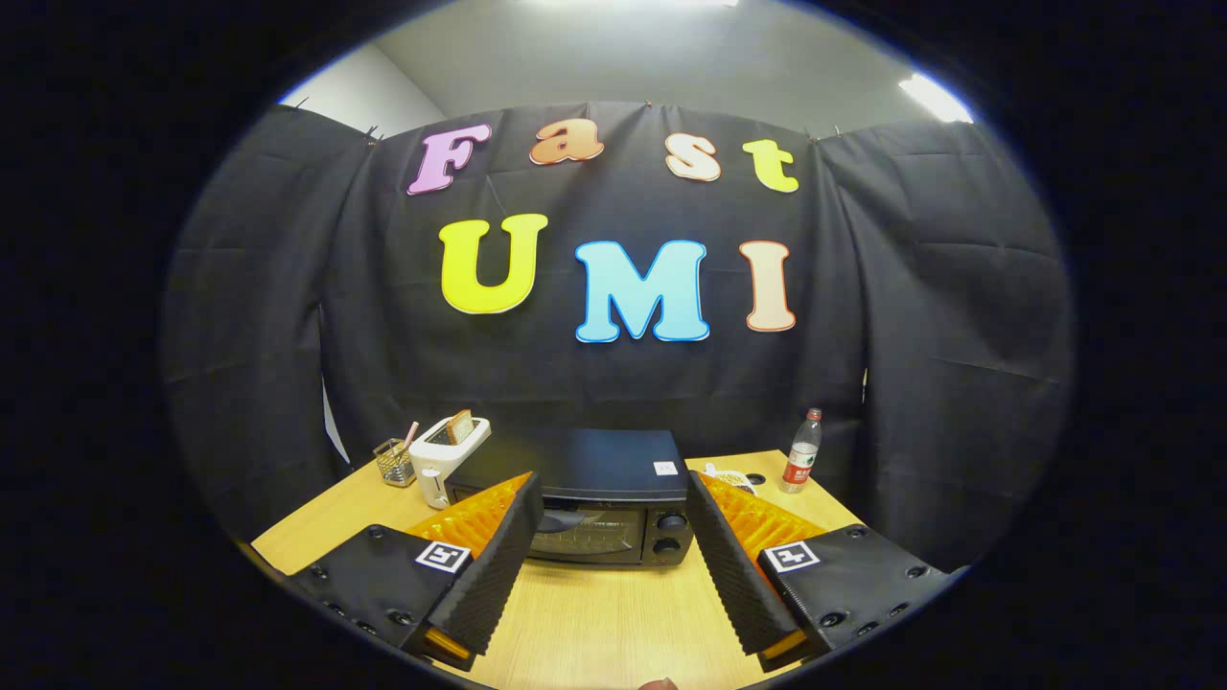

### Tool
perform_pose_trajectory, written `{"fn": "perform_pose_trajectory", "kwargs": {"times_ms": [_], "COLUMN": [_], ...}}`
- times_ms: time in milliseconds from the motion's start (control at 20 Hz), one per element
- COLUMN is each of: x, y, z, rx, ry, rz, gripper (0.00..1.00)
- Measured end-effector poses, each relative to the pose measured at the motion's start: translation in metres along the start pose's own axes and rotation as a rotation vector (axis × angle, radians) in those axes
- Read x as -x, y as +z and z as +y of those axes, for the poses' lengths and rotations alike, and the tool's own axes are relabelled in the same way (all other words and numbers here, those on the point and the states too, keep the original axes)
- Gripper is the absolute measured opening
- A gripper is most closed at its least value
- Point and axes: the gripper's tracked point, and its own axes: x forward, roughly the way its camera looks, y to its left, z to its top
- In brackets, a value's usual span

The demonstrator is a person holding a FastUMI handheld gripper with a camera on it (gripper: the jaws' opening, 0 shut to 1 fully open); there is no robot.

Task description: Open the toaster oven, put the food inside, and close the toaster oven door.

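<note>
Black gripper [613, 537] fingers spread empty before 1 closed toaster oven [599, 508], 1 bottle [801, 452] beyond.

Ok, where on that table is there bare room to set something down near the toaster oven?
The widest bare patch of table lies between the open gripper fingers, in front of the shut toaster oven. Left of the oven is crowded: a white toaster and a wire holder. To the right, a small plate and a bottle take the corner.
</note>
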Motion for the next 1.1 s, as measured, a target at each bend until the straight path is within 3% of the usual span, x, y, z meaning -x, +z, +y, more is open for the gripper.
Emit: {"fn": "perform_pose_trajectory", "kwargs": {"times_ms": [450, 1100], "x": [0.029, 0.026], "y": [0.037, 0.026], "z": [-0.036, -0.055], "rx": [0.0, -0.024], "ry": [-0.045, -0.078], "rz": [-0.117, -0.09], "gripper": [0.95, 0.96]}}
